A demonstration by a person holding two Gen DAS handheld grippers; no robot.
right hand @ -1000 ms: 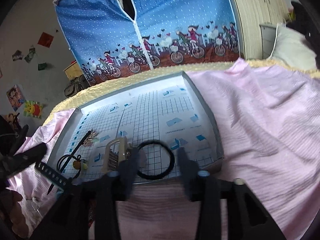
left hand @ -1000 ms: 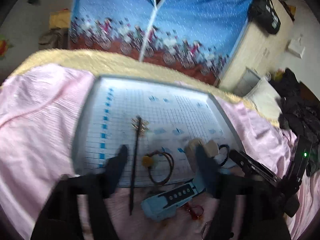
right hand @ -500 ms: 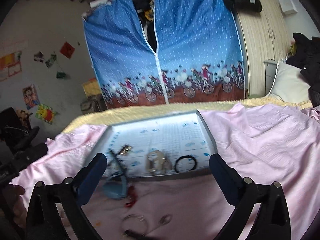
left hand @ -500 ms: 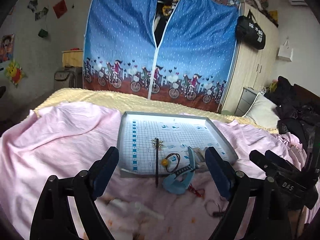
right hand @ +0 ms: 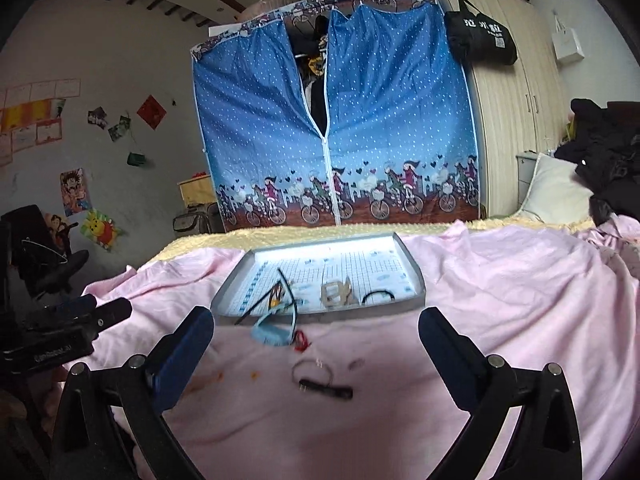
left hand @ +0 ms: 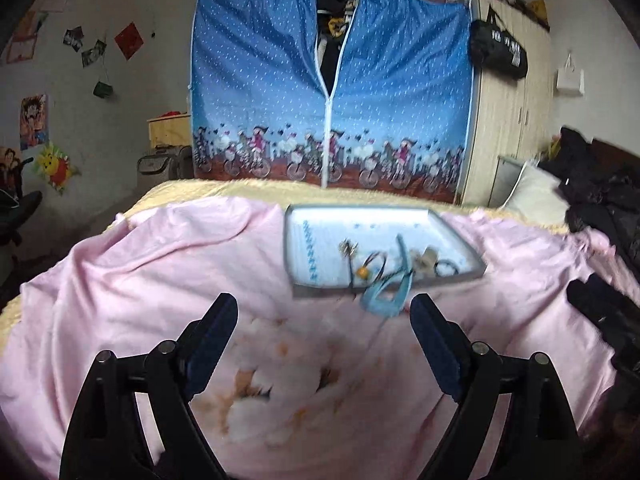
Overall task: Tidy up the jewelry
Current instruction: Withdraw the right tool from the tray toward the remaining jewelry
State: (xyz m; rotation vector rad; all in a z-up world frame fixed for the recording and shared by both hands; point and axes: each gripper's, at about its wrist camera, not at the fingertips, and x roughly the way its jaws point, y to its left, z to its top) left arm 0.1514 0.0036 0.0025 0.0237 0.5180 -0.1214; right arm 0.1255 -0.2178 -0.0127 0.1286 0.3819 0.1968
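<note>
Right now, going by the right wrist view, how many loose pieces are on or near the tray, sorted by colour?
Black: 3 (hair stick, hair tie, bar clip)
Blue: 1 (strap)
Beige: 1 (claw clip)
Orange: 1 (beaded cord)
Red: 1 (small piece)
Colour unclear: 1 (thin loop)
Total: 8

Pink bedspread [right hand: 500, 300], grey-rimmed tray [right hand: 416, 280] with a blue grid — blue, white-dotted wardrobe cover [right hand: 380, 120] with a bicycle border
</note>
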